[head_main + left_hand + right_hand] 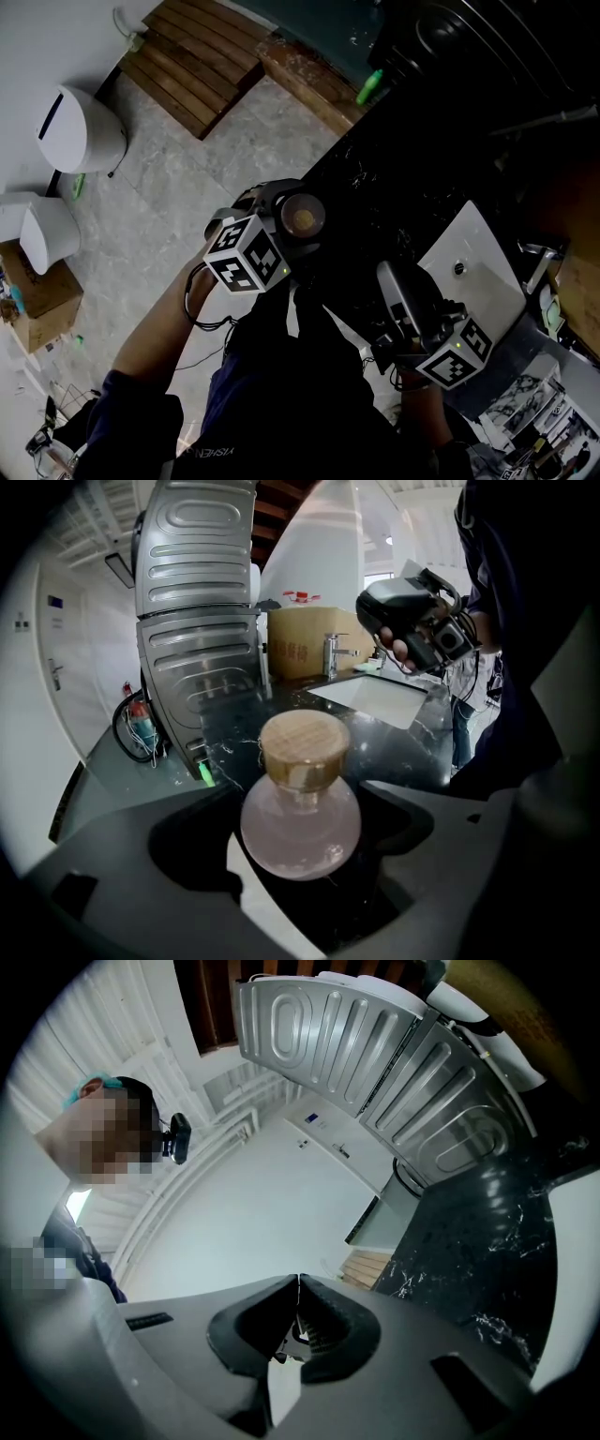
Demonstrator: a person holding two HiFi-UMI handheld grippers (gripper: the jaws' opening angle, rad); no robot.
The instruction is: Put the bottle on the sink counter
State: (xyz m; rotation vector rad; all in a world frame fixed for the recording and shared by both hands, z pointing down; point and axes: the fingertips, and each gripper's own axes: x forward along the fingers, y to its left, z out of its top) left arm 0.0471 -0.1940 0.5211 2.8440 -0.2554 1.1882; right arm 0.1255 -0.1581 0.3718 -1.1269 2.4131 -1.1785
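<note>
Bottle point(301, 829) clamped in left gripper point(300, 803), over near left edge of black counter point(394, 187), left of white sink point(480, 255). We can't tell if it's touching down. Right gripper point(298, 1312) pinched together, empty. We reckon set-down and release are left.

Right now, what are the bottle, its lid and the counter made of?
The bottle looks like frosted pinkish glass, maybe plastic: cloudy and smooth. Its lid looks like wood, pale with fine grain lines. The counter looks like polished black stone with white veins and shine.
</note>
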